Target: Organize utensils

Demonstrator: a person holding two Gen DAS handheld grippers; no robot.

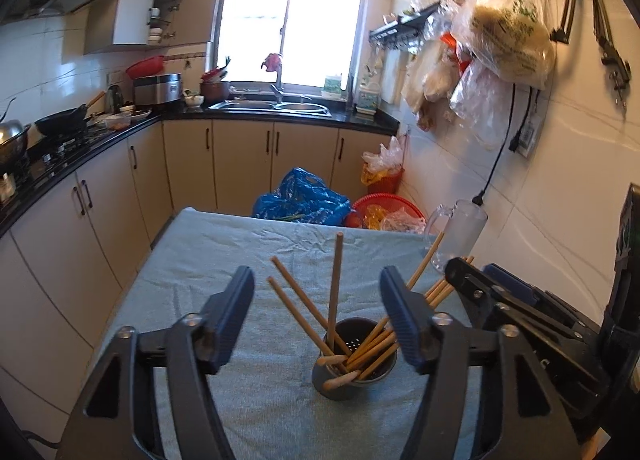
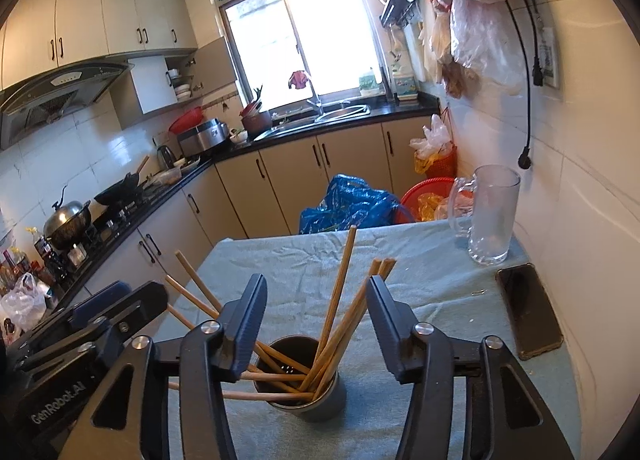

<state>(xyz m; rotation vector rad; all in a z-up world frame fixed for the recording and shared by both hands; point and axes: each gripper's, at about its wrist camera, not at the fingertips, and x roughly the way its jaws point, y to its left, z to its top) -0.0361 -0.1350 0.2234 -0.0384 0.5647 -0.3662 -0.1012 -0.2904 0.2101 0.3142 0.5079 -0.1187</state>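
Upright, the holder contains fanned chopsticks; the mug holds nothing.

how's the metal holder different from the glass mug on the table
The metal holder is dark, opaque and full of wooden chopsticks; the glass mug is clear and holds none. The mug has a side handle; none shows on the holder. The holder sits near the grippers, the mug at the far corner. Both stand upright on the cloth.

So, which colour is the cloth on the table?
Pale blue-grey cloth; the right wrist view shows it best.
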